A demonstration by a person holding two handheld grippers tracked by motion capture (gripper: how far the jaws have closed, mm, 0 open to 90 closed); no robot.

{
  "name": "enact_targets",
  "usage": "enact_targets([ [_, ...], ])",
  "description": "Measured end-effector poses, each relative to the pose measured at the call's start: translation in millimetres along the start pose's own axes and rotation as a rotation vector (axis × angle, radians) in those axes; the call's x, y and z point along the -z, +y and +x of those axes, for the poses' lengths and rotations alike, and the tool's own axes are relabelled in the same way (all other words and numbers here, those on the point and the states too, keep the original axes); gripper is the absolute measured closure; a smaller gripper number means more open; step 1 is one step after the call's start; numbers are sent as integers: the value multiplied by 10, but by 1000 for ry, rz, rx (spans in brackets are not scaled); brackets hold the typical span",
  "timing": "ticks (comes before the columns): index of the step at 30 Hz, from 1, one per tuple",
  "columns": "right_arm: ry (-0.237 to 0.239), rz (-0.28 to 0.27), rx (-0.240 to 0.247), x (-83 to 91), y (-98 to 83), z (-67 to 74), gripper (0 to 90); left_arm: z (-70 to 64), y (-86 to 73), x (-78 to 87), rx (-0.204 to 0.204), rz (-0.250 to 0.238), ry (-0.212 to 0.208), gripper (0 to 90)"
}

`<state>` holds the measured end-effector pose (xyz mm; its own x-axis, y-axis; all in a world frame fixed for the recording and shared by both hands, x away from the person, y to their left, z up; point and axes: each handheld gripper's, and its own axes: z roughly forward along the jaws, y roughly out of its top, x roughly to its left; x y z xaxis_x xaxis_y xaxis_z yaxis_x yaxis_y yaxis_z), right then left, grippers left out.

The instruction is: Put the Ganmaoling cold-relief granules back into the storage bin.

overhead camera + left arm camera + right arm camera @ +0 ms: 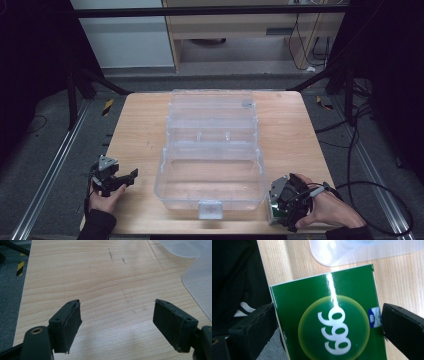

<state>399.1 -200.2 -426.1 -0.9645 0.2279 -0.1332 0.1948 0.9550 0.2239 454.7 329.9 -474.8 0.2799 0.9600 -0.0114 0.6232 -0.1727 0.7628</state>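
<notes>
Right now my right gripper (pixel 329 322) has its jaws closed against both edges of the green box (pixel 329 320), at the table's (pixel 135 135) near right corner beside the clear plastic case (pixel 212 150). My left gripper (pixel 117 322) hangs wide open over bare wood, gripping nothing.

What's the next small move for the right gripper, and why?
Probably lift the green box and carry it over the open clear case. The right gripper has its jaws at both edges of the box, the case lies open beside it, and the left gripper is open over bare table.
</notes>
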Motion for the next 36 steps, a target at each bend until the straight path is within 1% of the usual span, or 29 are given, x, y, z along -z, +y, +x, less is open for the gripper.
enact_targets([
  [1,1,-1,1,-12,4,-1,21,0,0,0,0,0,0,218],
  [2,2,5,11,-33,10,-12,24,3,-1,-1,0,1,0,218],
  [4,13,20,14,-62,22,-14,26,5,-1,-1,0,2,0,218],
  [7,21,29,32,-95,34,-26,36,6,-2,-3,-1,2,0,218],
  [10,27,36,25,-117,42,-32,51,4,-1,-2,-2,3,0,218],
  [12,45,25,18,-139,22,-50,54,4,-1,-2,-2,2,0,219],
  [14,45,29,12,-162,-8,-57,62,6,-2,-4,-2,4,1,219],
  [16,40,35,18,-182,-34,-52,75,6,-1,-6,-2,5,1,219],
  [18,46,16,15,-189,-59,-54,85,2,-1,-7,-5,4,1,219],
  [19,46,16,15,-189,-59,-54,85,2,-1,-7,-5,4,1,219],
  [20,47,5,5,-184,-77,-60,103,0,0,-6,-6,5,0,219],
  [22,44,2,3,-171,-93,-66,124,1,-1,-8,-6,6,1,219],
  [24,48,-2,-10,-151,-107,-65,143,0,-1,-10,-6,7,0,219],
  [32,48,-8,-16,-96,-126,-59,159,-6,-2,-12,-5,8,-2,219],
  [33,46,-15,-30,-51,-131,-56,159,-5,-2,-13,-7,10,-2,219],
  [36,34,-39,-35,42,-148,-51,159,-6,-3,-15,-7,11,-3,219],
])
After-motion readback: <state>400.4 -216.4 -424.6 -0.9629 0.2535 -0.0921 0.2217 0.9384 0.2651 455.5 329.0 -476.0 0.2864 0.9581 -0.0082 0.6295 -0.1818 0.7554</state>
